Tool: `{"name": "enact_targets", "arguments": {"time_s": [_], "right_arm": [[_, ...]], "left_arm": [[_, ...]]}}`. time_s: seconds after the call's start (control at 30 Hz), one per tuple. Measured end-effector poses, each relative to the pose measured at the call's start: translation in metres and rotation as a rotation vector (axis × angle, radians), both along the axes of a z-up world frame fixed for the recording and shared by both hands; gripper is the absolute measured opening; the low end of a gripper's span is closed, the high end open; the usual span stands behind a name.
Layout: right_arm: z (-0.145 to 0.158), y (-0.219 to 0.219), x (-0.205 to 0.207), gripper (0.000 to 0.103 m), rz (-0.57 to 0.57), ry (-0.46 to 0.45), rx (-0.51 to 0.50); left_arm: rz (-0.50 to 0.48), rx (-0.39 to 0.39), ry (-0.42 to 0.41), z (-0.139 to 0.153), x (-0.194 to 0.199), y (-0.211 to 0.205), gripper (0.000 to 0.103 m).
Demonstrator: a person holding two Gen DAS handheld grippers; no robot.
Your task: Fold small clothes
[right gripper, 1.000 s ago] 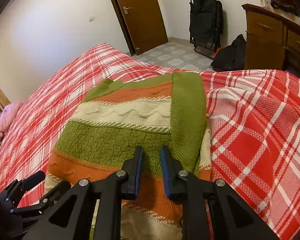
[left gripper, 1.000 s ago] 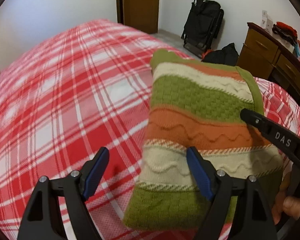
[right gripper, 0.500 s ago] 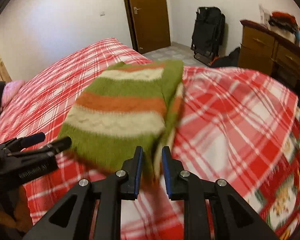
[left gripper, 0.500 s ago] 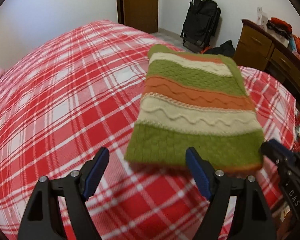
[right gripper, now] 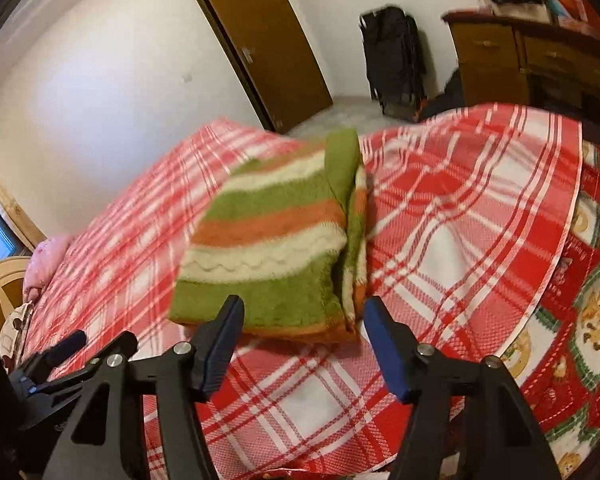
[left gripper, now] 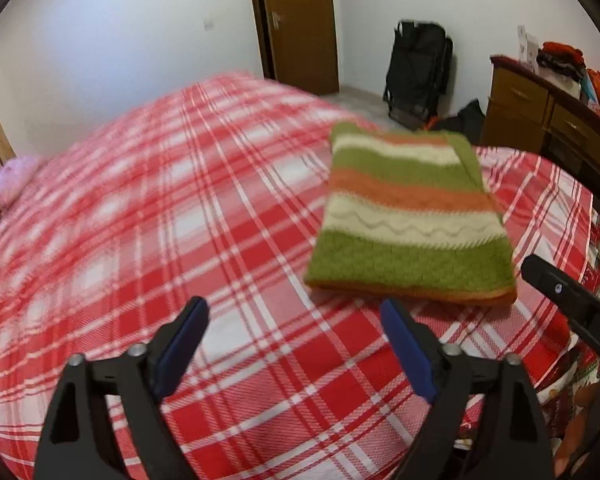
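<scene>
Left tongs (left gripper: 294, 322) are spread wide with nothing between the blue pads, and they've just been opening further. They're pointed down at the red plaid bedspread (left gripper: 148, 208), short of the sweater's near edge. Right tongs (right gripper: 302, 320) are apart too, having just been opening, and nothing is clamped; the near corner of the folded sweater (right gripper: 276, 240) sits just beyond the gap between the pads, not pressed by either one.

Writing-wise, only "DA" can be read in white on the black arm of the right tongs, seen at the right edge of the left wrist view; the rest is cut off.

The sweater (left gripper: 412, 216), green, cream and orange stripes, is lying folded into a rectangle on the bed, towards the side where the dresser (left gripper: 540, 112) is. A brown door (left gripper: 300, 20) and a black bag (left gripper: 418, 72) against the white wall are seen further back, and a pink pillow (left gripper: 12, 180) at the far left.
</scene>
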State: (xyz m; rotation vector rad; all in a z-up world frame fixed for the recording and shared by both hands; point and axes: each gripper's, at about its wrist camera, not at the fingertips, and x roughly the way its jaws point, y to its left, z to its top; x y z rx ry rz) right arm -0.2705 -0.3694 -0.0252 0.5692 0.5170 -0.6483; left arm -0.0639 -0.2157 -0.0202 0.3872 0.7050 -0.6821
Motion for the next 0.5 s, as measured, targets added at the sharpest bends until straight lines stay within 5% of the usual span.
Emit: {"name": "enact_targets", "arguments": {"time_s": [0.13, 0.4, 0.5], "right_arm": [[0.021, 0.015, -0.006, 0.063, -0.066, 0.02, -0.139], [0.071, 0.044, -0.024, 0.063, -0.152, -0.06, -0.404], [0.085, 0.057, -0.028, 0.074, -0.164, -0.107, -0.476]], "left_arm": [[0.005, -0.062, -0.089, 0.022, -0.015, 0.007, 0.103], [0.006, -0.157, -0.141, 0.052, -0.035, 0.012, 0.103], [0.009, -0.185, -0.196, 0.062, -0.044, 0.017, 0.103]]}}
